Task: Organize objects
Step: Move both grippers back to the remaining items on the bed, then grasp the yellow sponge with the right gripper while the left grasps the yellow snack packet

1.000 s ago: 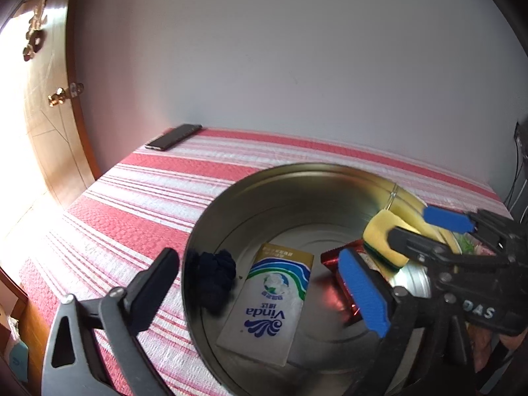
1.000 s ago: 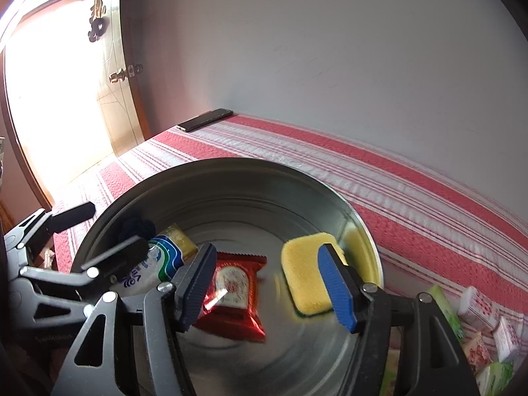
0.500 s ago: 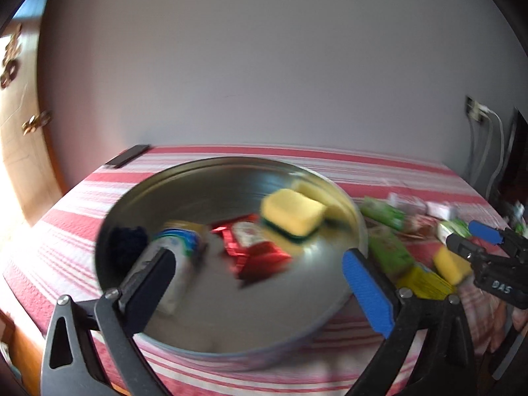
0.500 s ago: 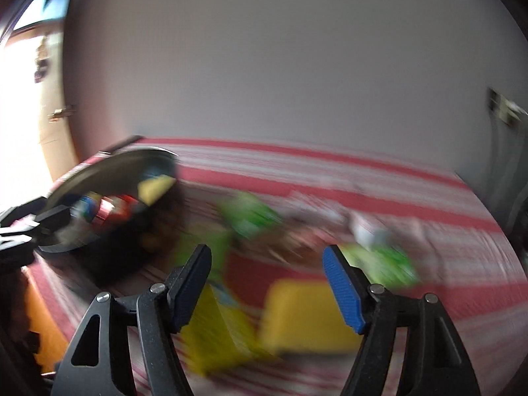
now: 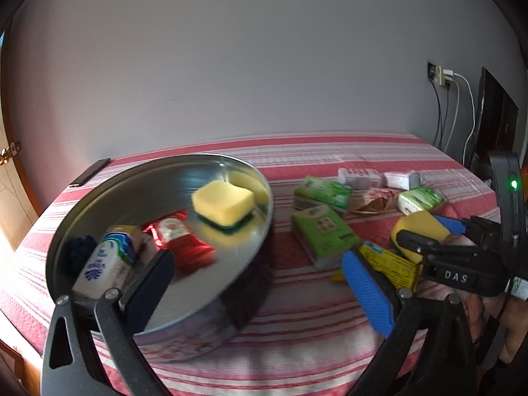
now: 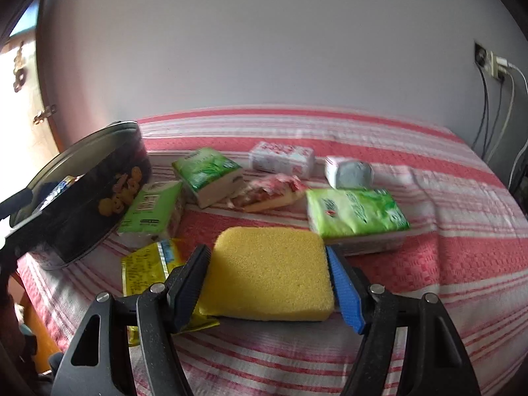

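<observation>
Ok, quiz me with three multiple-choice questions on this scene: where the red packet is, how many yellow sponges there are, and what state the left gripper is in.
1. Where is the red packet?
A. in the round tin
B. on the phone
C. under a tissue pack
2. How many yellow sponges show in the left wrist view?
A. one
B. two
C. three
3. The left gripper is:
A. shut on the tin's rim
B. shut on a tissue pack
C. open, holding nothing

1 A: it lies on the tin's floor.
2 B: one is in the tin, one on the striped cloth.
3 C: its jaws stand wide apart, gripping nothing.
</observation>
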Demonstrator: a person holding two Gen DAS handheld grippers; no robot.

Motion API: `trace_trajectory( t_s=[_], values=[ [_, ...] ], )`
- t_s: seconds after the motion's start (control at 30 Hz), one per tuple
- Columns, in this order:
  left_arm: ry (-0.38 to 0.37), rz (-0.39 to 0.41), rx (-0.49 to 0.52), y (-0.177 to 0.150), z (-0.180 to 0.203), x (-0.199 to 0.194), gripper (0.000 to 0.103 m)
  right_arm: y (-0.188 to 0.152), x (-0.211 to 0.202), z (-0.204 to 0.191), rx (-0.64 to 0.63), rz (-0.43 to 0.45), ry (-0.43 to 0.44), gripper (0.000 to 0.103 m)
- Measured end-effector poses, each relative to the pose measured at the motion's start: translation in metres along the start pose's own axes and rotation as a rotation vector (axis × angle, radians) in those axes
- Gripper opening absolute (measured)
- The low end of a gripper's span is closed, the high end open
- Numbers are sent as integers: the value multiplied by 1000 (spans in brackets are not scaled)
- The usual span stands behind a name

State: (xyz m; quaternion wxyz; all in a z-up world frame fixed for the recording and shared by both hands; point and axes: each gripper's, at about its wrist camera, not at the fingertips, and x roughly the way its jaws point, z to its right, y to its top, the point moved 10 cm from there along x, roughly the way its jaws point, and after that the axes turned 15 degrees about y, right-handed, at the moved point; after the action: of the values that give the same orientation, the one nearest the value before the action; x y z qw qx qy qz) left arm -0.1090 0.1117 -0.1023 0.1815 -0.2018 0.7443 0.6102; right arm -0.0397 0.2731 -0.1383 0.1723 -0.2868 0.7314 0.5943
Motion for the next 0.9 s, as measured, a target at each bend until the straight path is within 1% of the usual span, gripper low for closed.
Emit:
trace_trajectory(
  t_s=[0.17, 0.27, 0.33, 0.43, 0.53, 0.6, 0.63, 0.7, 0.83, 0.9],
  values=[
    [-22, -3, 10, -1, 17, -5, 103, -4, -5, 2, -11, 8, -6, 69],
    [-37, 1, 25, -3, 26, -9, 103, -3, -14, 3, -11, 40, -2, 68],
    [-29, 16, 37, -3, 33, -12, 103, 1, -23, 3, -15, 74, -3, 68],
    [-70, 5, 46, -4, 48, -16, 103, 4, -35, 8, -16, 109, -18, 68],
    [-65, 29, 93, -3, 63, -21, 103, 1, -45, 16, 5, 134, -15, 68],
    [-84, 25, 119, -6, 76, -21, 103, -1, -48, 19, 12, 141, -6, 68],
    [-98, 15, 131, -8, 83, -19, 103, -3, -49, 19, 11, 143, 5, 68],
    [-121, -32, 152, -16, 95, -9, 103, -6, -48, 18, 7, 148, 19, 68],
    [-166, -128, 144, -27, 105, 11, 103, -10, -41, 25, 31, 142, 27, 68],
    [-184, -150, 142, -30, 108, 16, 103, -11, -39, 28, 39, 143, 24, 68]
  ],
)
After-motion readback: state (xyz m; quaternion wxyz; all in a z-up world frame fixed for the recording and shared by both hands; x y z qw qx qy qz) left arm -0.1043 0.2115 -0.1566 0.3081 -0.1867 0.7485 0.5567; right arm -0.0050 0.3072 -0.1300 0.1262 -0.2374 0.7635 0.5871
